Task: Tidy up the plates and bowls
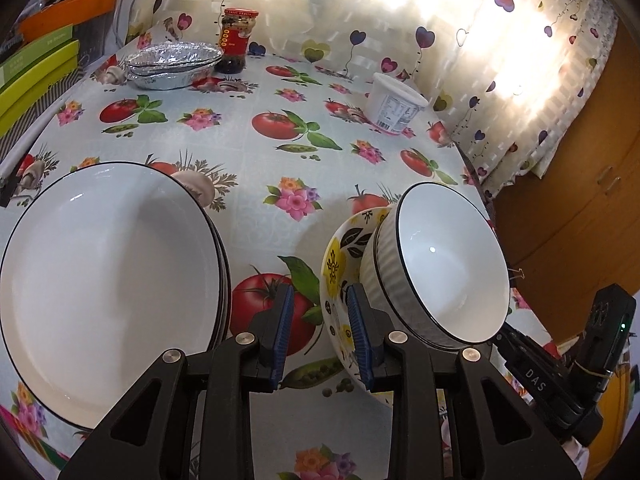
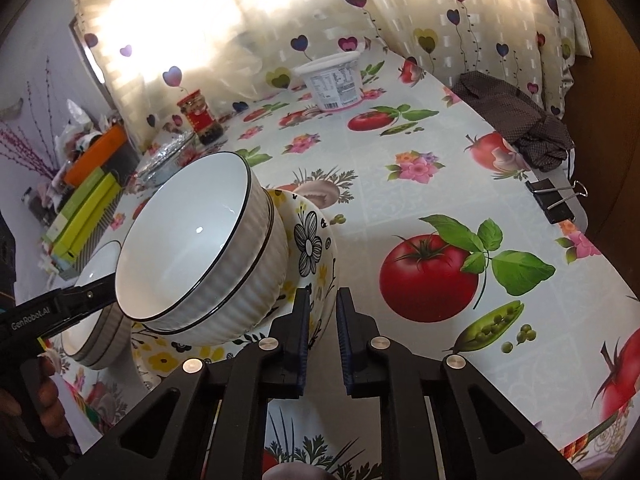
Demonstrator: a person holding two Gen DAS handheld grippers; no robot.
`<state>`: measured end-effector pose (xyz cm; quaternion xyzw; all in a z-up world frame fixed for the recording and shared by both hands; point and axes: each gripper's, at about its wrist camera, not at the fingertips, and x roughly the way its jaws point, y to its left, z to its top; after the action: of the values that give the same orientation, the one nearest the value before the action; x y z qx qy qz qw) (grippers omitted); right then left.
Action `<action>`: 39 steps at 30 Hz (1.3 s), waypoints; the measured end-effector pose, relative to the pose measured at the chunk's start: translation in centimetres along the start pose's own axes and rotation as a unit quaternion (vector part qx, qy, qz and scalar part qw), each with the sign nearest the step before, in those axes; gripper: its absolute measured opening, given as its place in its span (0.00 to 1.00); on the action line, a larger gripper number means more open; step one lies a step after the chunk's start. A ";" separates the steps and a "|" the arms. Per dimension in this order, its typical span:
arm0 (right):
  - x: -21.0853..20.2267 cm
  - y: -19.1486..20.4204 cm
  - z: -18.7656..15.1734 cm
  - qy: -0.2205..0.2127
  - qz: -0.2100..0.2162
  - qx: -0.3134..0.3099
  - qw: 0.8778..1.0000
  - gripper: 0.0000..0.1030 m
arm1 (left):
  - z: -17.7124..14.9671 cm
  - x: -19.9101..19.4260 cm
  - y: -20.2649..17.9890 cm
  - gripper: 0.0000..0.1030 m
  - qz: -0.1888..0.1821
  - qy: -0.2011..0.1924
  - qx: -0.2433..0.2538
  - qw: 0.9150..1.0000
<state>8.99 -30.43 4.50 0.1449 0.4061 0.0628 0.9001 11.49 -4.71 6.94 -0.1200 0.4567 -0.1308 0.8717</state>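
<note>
From the left wrist, we see the left gripper [image 1: 320, 334] with its fingers [image 1: 282, 332] apart, nothing pressed between them. A stack of white plates [image 1: 112, 272] lies on the desk [image 1: 248, 152] just left of the left finger. The floral bowl [image 1: 336, 264] sits at the right finger, its near wall showing in the gap beside that pad. White ribbed bowls [image 1: 440, 264] rest tilted inside it, right of the fingers, mouth turned toward us. Far beyond the fingertips stand foil trays [image 1: 172, 64], a red-lidded jar [image 1: 236, 40] and a white tub [image 1: 396, 104].

From the right wrist, we see the right gripper [image 2: 324, 336] with its fingers [image 2: 344, 344] drawn together on the floral bowl's rim, the wall running between the pads. The white ribbed bowls lean out of it to the left of the fingers. Further left, the left gripper's tip disappears behind their rim, and a second pile of ribbed bowls [image 2: 96, 332] sits below it. Right of the fingers the desk is bare up to a binder clip [image 2: 556, 200] at its far edge.
</note>
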 end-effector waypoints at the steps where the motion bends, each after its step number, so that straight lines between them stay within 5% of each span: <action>1: -0.1 0.0 0.0 -0.001 -0.002 -0.003 1.000 0.13 | 0.0 0.0 -0.1 0.28 0.002 0.001 0.000 1.000; 26: -2.1 -3.2 -0.4 -0.022 -0.023 -0.025 0.999 0.13 | -1.3 3.0 -3.0 0.28 -0.028 0.025 0.019 0.999; 34: -1.9 -3.5 -0.4 -0.026 -0.019 -0.024 0.999 0.20 | -1.6 3.7 -3.3 0.28 -0.020 0.022 0.032 0.999; 39: -1.7 -3.5 -0.4 -0.026 -0.020 -0.024 0.999 0.21 | -1.7 4.4 -3.3 0.18 -0.022 0.025 0.028 0.999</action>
<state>7.59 -34.03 4.40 0.1170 0.3838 0.0503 0.9146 12.10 -9.43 3.70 -0.1021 0.4714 -0.1654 0.8603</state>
